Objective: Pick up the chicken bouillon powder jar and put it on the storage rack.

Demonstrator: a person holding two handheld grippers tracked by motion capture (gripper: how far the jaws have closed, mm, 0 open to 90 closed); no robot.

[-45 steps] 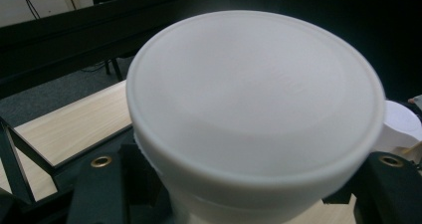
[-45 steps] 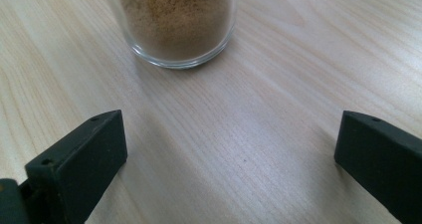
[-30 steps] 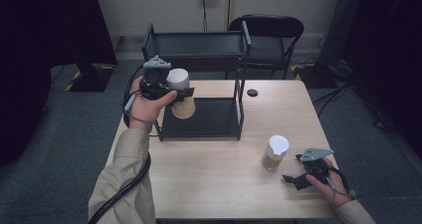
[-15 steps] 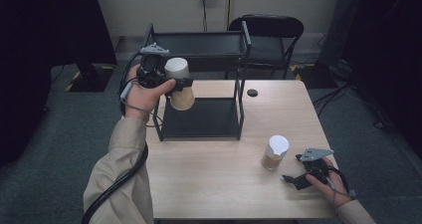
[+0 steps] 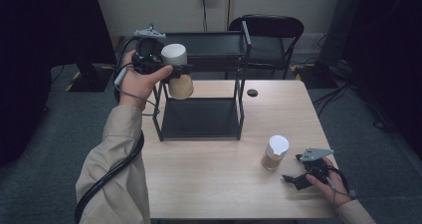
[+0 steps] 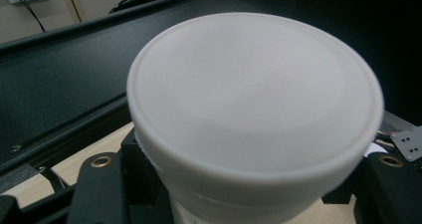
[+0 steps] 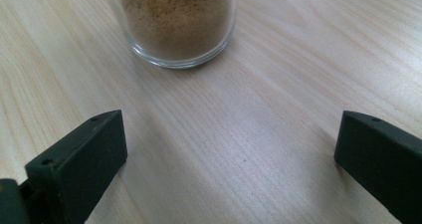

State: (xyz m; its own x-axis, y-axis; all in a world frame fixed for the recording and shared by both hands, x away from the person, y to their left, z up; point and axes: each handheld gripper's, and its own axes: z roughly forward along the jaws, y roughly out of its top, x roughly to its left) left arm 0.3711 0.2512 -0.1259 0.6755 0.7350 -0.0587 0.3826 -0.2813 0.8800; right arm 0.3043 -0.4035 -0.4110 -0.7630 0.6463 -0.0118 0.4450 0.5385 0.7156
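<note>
My left gripper [image 5: 175,75] is shut on a jar [image 5: 176,70] of brown powder with a white lid [image 6: 254,92]. It holds the jar in the air at the front left corner of a black two-level shelf [image 5: 205,40], about level with the top board. A second jar [image 5: 274,153] of the same kind stands on the wooden table [image 5: 214,184] at the front right. My right gripper [image 5: 292,176] rests on the table just right of it, open, and its two jaws are spread wide with the jar's glass base [image 7: 178,25] a short way ahead of them.
A small dark round object [image 5: 252,92] lies on the table right of the shelf. A black chair [image 5: 268,40] stands behind the table. The shelf's lower board [image 5: 201,117] is bare. A thick black cable [image 5: 107,176] trails from the left gripper along the sleeve.
My left gripper has lifted the jar up and back, from in front of the lower level to the height of the shelf's top board. The right gripper has stayed put.
</note>
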